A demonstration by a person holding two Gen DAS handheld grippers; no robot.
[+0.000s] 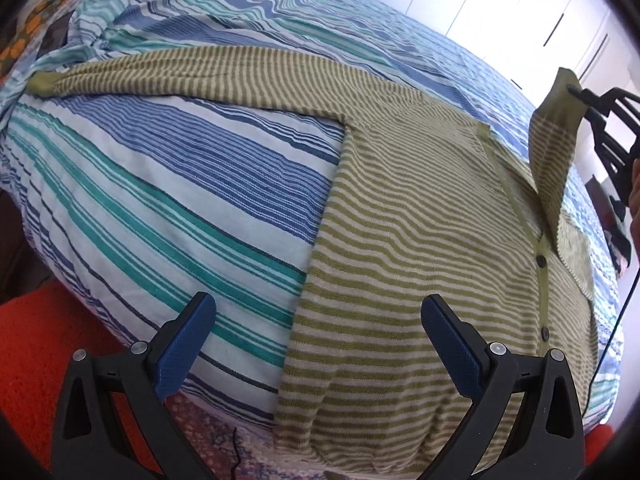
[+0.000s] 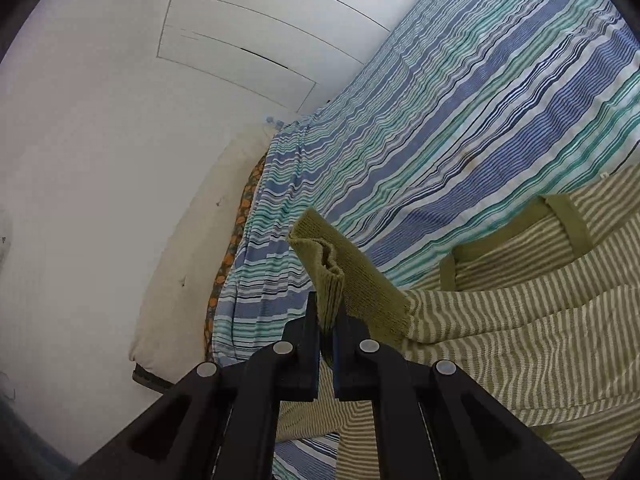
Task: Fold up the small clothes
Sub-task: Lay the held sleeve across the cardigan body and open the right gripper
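A green-and-cream striped cardigan (image 1: pixel 420 216) lies spread on the striped bedspread (image 1: pixel 180 184), buttons up. Its one sleeve (image 1: pixel 168 68) stretches out flat to the far left. My left gripper (image 1: pixel 316 316) hovers open above the cardigan's near left hem edge, nothing between its blue pads (image 1: pixel 448 344). My right gripper (image 2: pixel 328 316) is shut on the plain green cuff (image 2: pixel 332 264) of the other sleeve. That sleeve (image 1: pixel 554 152) hangs lifted off the bed at the right of the left wrist view, held up by the right gripper (image 1: pixel 576 90). The cardigan's body (image 2: pixel 540 320) lies below.
The bedspread (image 2: pixel 460 120) covers a bed beside white wardrobe doors (image 1: pixel 520 4). A cream mattress edge (image 2: pixel 188 272) and a white wall lie at the bed's far end. An orange-red rug (image 1: pixel 36 344) and a patterned cloth lie below the near bed edge. A black cable (image 1: pixel 618 312) hangs at the right.
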